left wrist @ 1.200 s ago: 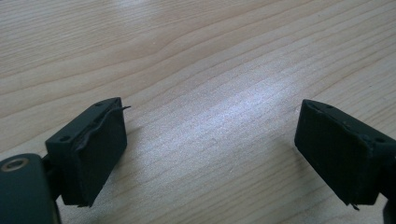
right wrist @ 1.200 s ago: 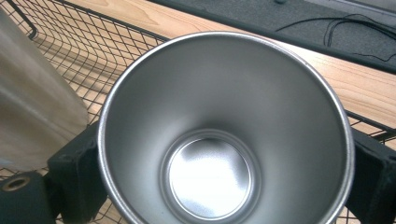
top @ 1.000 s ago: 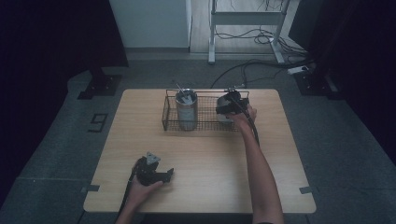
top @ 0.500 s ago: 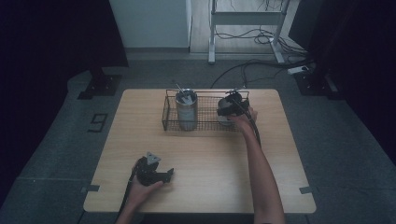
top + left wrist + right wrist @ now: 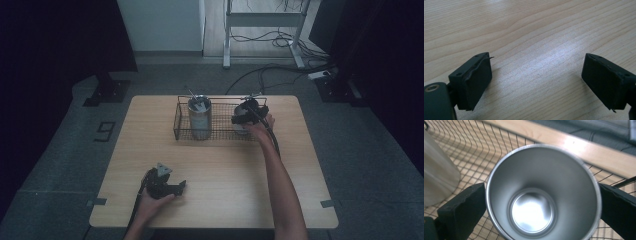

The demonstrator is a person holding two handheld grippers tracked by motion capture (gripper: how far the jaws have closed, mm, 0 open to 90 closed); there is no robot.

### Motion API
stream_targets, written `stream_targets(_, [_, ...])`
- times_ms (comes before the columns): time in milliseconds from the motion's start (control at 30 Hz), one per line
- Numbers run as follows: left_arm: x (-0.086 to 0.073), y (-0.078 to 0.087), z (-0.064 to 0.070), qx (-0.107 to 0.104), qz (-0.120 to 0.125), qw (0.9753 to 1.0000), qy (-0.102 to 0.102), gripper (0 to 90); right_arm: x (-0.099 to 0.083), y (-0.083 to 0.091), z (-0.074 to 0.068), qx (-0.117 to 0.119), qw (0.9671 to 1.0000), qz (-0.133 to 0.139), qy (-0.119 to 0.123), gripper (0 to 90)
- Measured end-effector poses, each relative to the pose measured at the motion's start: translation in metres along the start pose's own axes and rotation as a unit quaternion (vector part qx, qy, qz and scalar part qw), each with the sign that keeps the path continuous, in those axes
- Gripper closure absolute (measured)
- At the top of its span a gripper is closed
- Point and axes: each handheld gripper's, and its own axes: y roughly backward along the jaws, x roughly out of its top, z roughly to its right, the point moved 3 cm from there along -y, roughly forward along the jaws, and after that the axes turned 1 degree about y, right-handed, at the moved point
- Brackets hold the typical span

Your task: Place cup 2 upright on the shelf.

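A black wire basket [image 5: 220, 134] stands at the back of the wooden table [image 5: 220, 170]. A steel cup [image 5: 541, 177] sits upright in its right end, seen from above in the right gripper view, its inside bare. My right gripper [image 5: 541, 202] is shut on the steel cup [image 5: 241, 126], one jaw against each side of it. In the basket's left part stands a taller steel tumbler [image 5: 199, 119] with utensils poking out. My left gripper [image 5: 170, 187] rests near the table's front left, open, with only bare wood between its jaws [image 5: 536, 70].
The basket's wire wall [image 5: 486, 142] runs close around the cup, and the tall tumbler [image 5: 436, 177] is at its left. Behind the table are a metal frame [image 5: 260, 30] and cables [image 5: 300, 70] on the floor.
My right gripper has sunk a little with the steel cup, lower into the basket's right end. The left gripper has stayed still.
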Motion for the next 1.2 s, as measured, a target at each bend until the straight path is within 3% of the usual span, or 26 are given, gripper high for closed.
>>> stream_targets(233, [0.0, 0.0, 0.0, 0.0, 0.0, 1.0, 0.0, 9.5, 0.006, 0.023, 0.0, 0.013, 0.9985, 0.051, -0.013, 0.0])
stream_targets(433, [0.0, 0.0, 0.0, 0.002, -0.002, 1.0, -0.003, 9.5, 0.0, 0.039, 0.003, 0.009, 0.9981, 0.061, -0.009, 0.0])
stream_targets(533, [0.0, 0.0, 0.0, 0.001, -0.001, 1.0, -0.002, 9.5, -0.003, 0.047, 0.006, 0.01, 0.9971, 0.073, -0.019, 1.8])
stream_targets(800, [0.001, -0.001, 0.001, 0.004, -0.002, 1.0, -0.004, 9.5, -0.024, 0.068, 0.01, 0.029, 0.9947, 0.094, -0.03, 5.7])
stream_targets(1200, [0.001, -0.001, 0.001, 0.005, -0.004, 1.0, -0.006, 9.5, -0.074, 0.093, 0.006, 0.045, 0.9921, 0.113, -0.031, 8.9])
